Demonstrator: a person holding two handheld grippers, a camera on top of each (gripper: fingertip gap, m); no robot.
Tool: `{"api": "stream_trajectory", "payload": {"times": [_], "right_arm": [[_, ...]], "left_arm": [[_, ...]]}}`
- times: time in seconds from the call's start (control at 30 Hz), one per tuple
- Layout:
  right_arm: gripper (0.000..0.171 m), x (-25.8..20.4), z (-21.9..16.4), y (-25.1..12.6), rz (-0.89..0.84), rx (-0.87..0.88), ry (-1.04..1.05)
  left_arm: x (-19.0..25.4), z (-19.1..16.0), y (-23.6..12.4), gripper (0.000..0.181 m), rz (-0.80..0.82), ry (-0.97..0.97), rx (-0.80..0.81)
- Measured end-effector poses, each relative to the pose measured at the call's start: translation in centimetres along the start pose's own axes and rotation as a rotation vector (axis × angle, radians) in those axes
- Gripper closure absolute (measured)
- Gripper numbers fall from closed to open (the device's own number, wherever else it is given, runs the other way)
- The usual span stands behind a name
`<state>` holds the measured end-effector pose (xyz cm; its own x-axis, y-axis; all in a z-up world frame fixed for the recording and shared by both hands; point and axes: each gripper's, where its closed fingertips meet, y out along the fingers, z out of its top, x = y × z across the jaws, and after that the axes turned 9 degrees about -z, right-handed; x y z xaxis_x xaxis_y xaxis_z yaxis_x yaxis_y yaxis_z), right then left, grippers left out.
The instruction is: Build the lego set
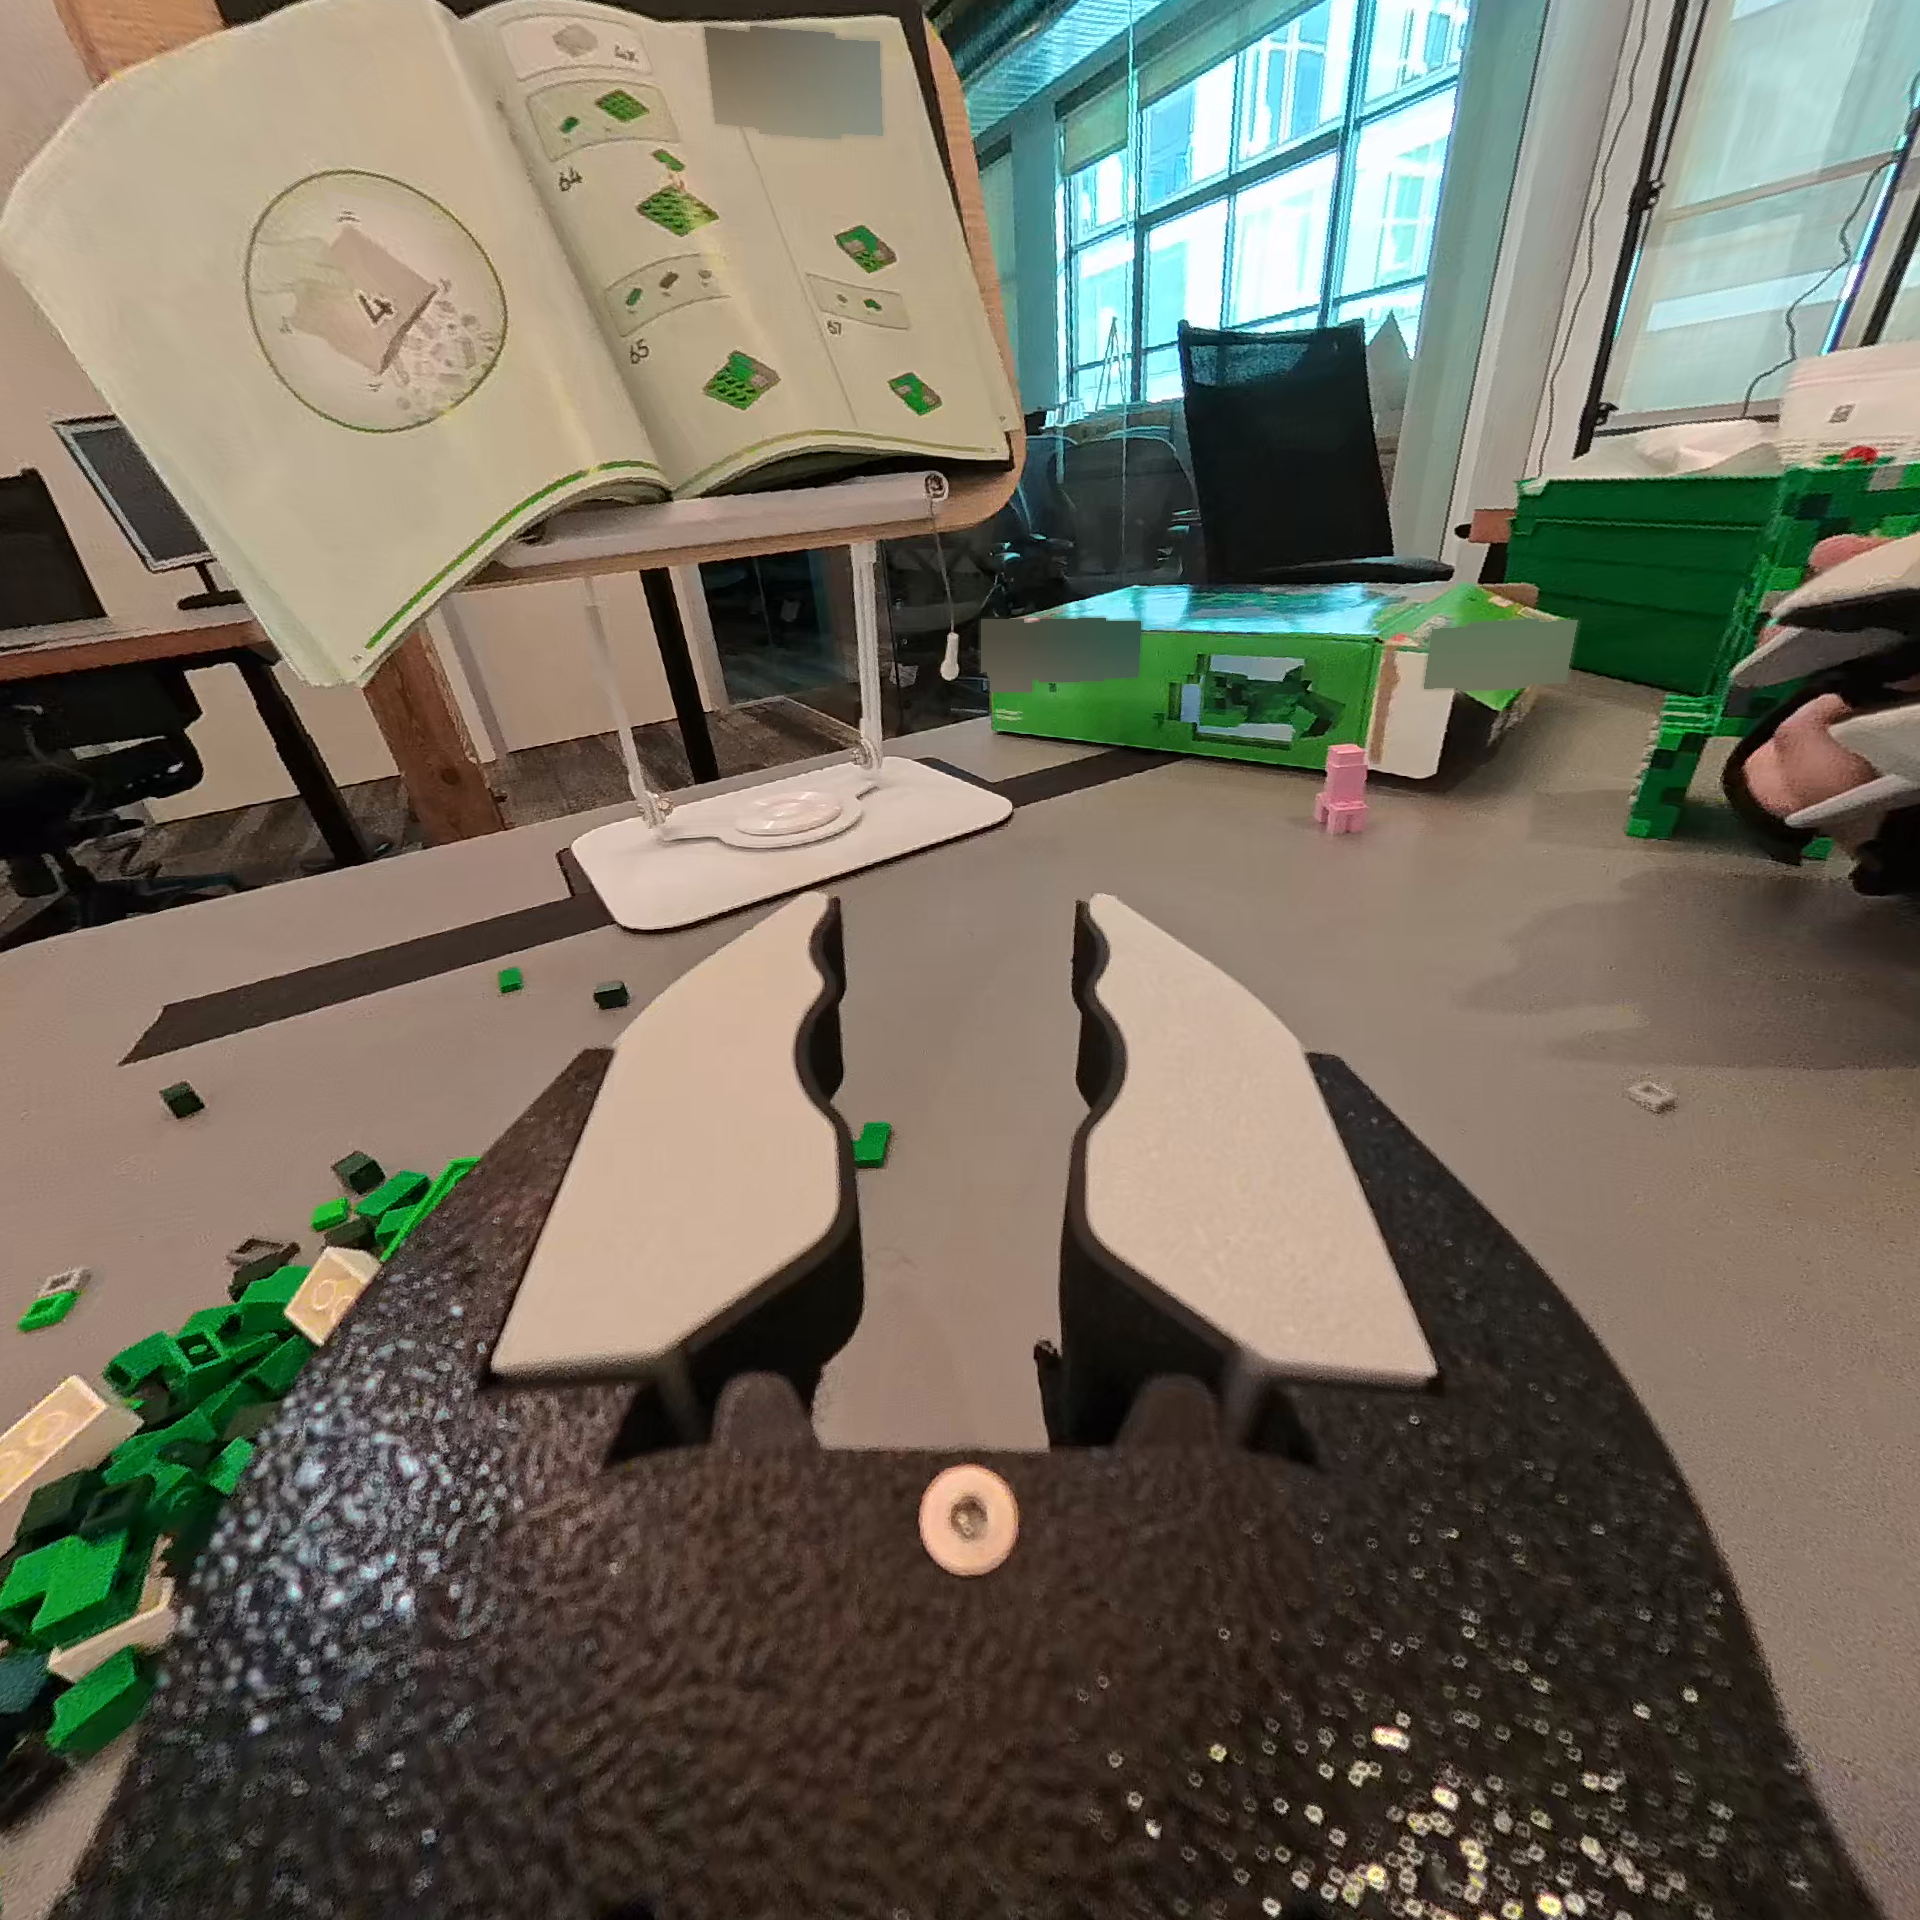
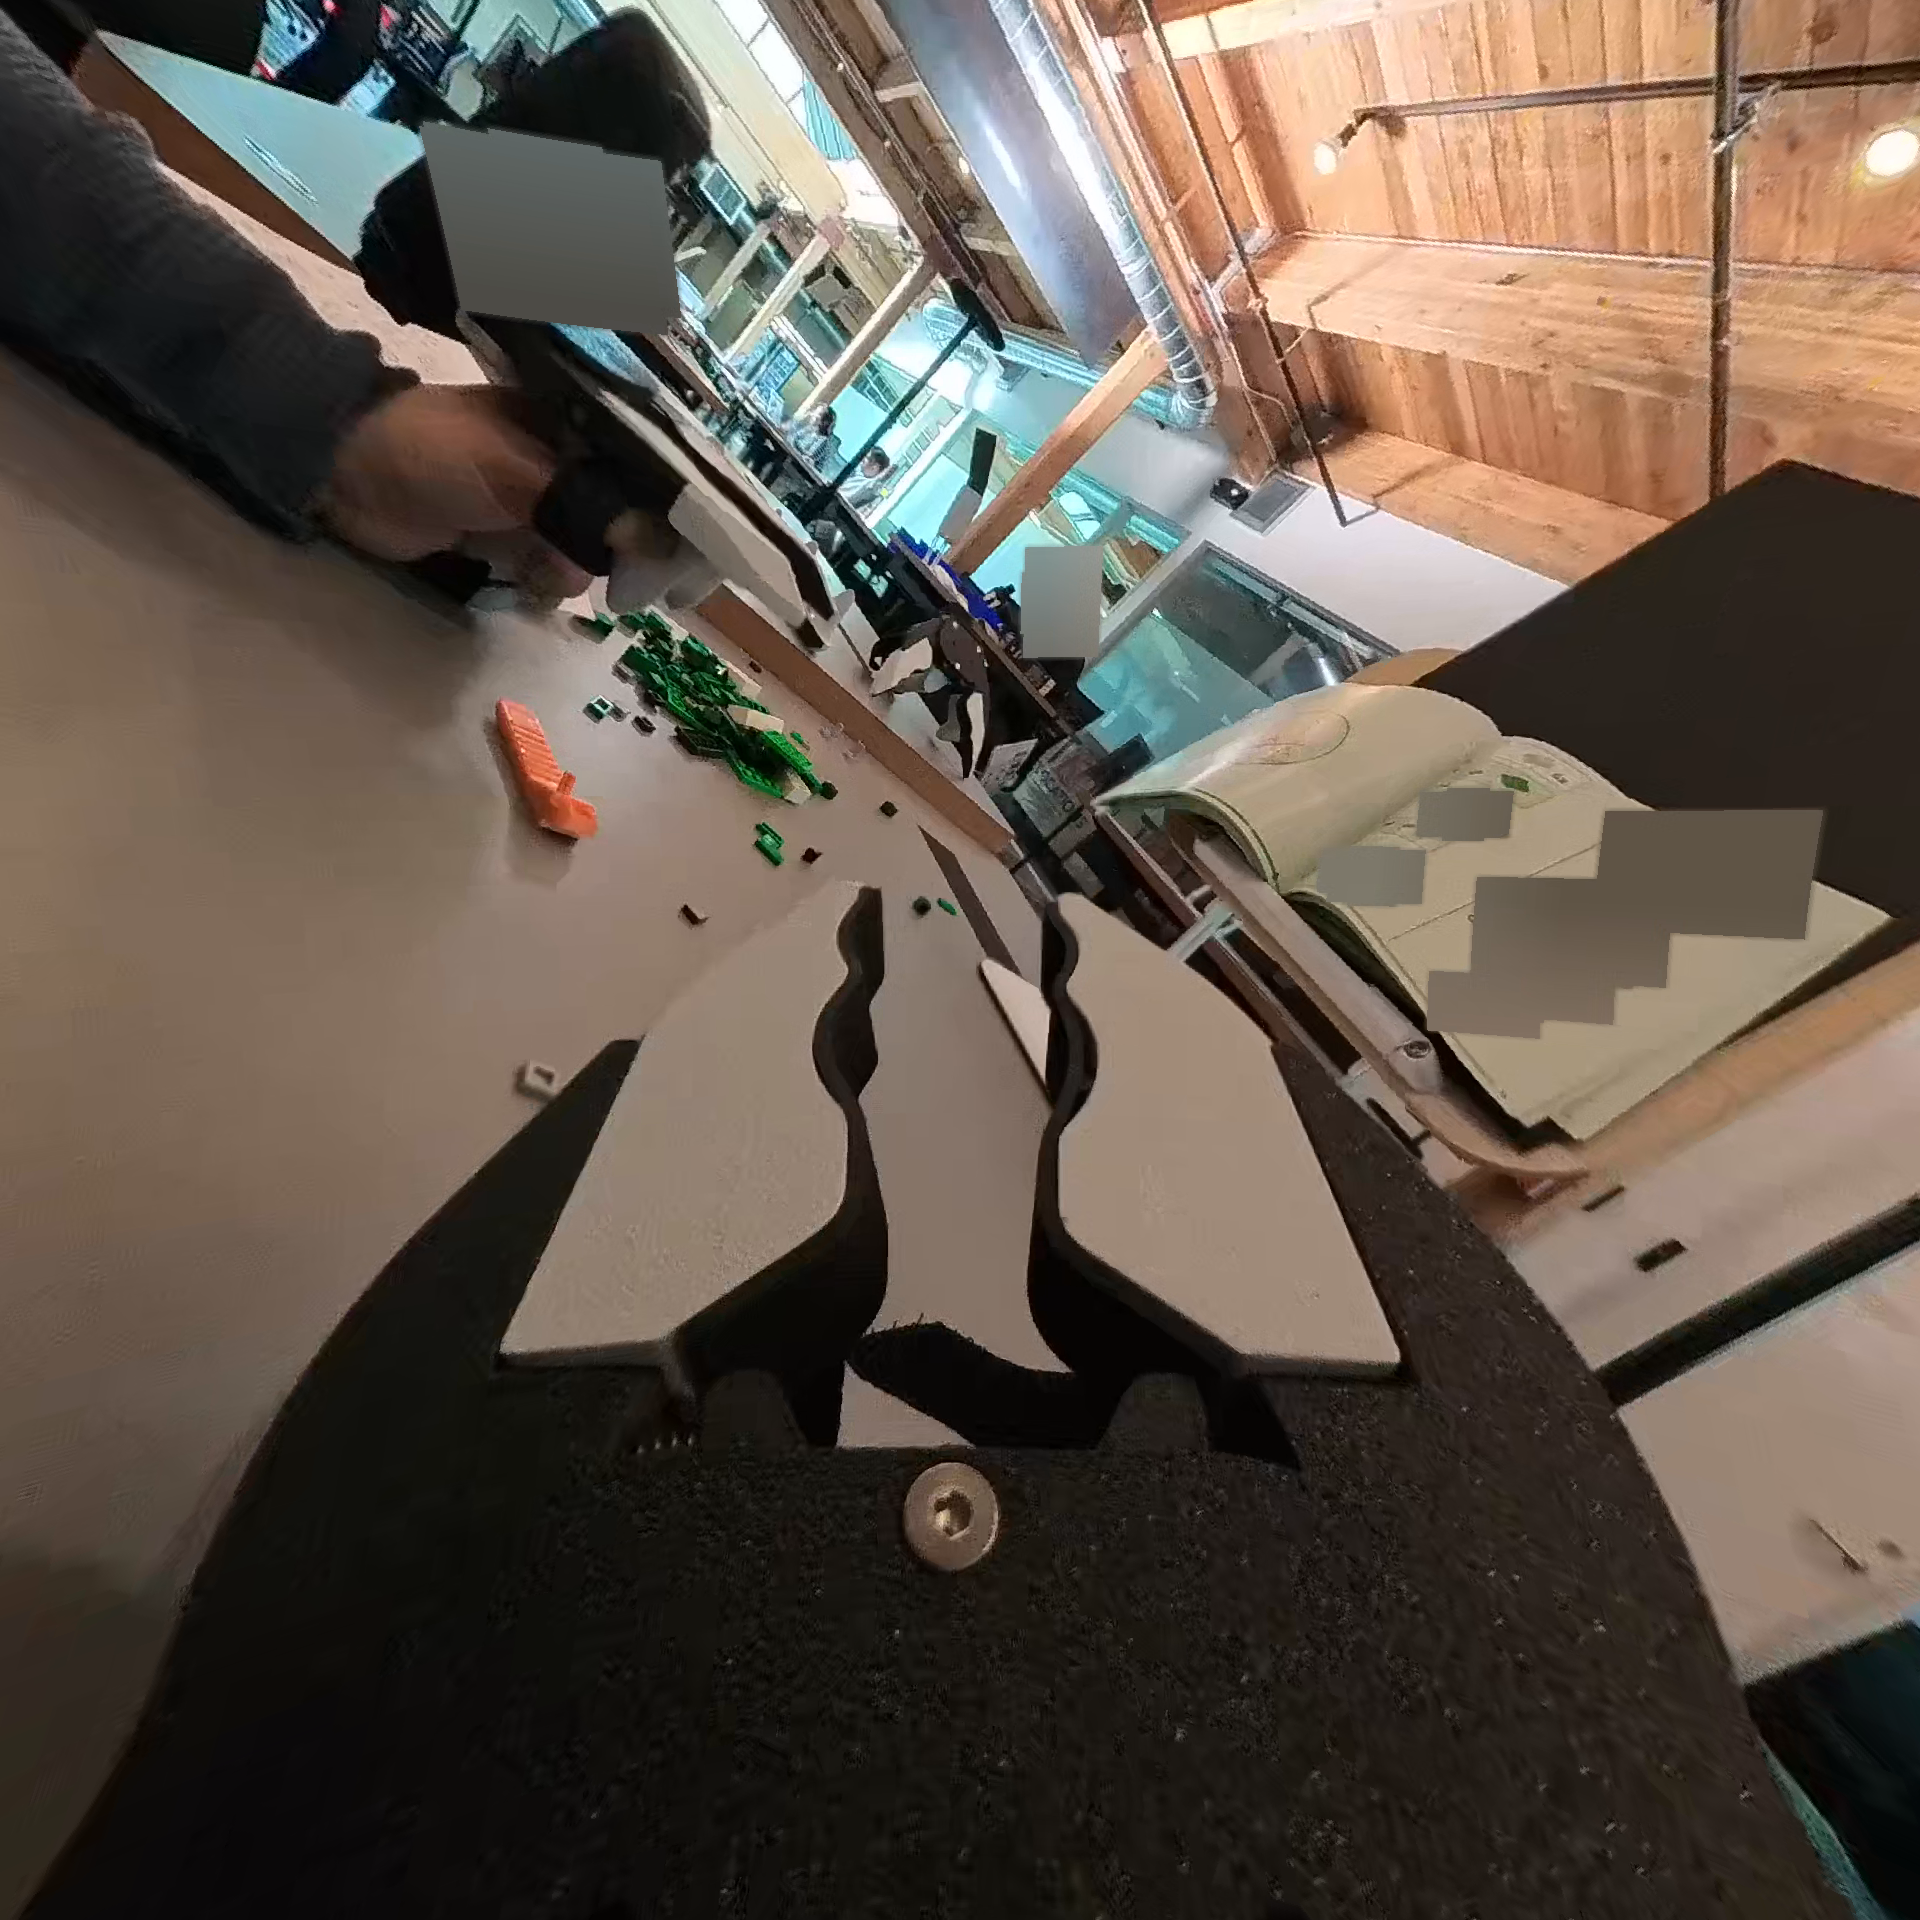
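Observation:
My left gripper is open and empty, low over the grey table. A heap of green, dark green and cream Lego pieces lies just to its left; one green piece sits between its fingers. The right gripper, held in a hand, shows at the right edge beside the tall green Lego model. In the right wrist view my right gripper is open and empty, rolled sideways above the table. The Lego heap and the left gripper in a hand lie far ahead of it.
The open instruction booklet rests on a white stand behind the left gripper. A green set box, a pink Lego pig and green crates stand at the back right. An orange brick separator lies on the table. Tip to tip, the grippers are about 25 cm apart.

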<state>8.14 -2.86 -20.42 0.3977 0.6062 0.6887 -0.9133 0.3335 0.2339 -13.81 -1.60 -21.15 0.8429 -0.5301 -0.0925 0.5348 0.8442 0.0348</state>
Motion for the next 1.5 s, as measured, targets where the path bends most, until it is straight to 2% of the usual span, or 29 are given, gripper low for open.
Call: {"api": "stream_trajectory", "payload": {"times": [0.23,0.5,0.73,1.0,1.17,1.3,1.5], "right_arm": [[0.143,1.7,-1.1,-1.4,-0.015,-0.009,-0.016],[0.143,0.6,-0.6,-1.3,0.011,0.006,-0.035],[0.142,0.1,-0.7,2.1,-0.067,-0.108,0.139],[0.139,-1.4,-0.5,7.8,-0.240,-0.230,0.454],[0.139,-1.5,-1.6,10.7,-0.368,-0.293,0.456],[0.140,-0.8,-2.9,11.7,-0.463,-0.348,0.430],[0.138,-0.1,-3.8,11.6,-0.512,-0.368,0.417]], "left_arm": [[-0.6,0.0,-0.3,0.139,0.058,0.018,-0.005],[-1.0,-0.1,-0.4,0.139,0.090,0.027,-0.013],[-0.3,0.7,-0.4,0.139,0.058,0.069,0.025],[0.2,1.2,-1.2,0.139,-0.152,0.067,0.066],[-1.9,1.5,-2.4,0.136,-0.216,0.024,0.085],[-1.6,2.9,-2.9,0.133,-0.197,-0.054,0.136],[0.0,1.5,-1.8,0.127,-0.191,-0.086,0.035]]}}
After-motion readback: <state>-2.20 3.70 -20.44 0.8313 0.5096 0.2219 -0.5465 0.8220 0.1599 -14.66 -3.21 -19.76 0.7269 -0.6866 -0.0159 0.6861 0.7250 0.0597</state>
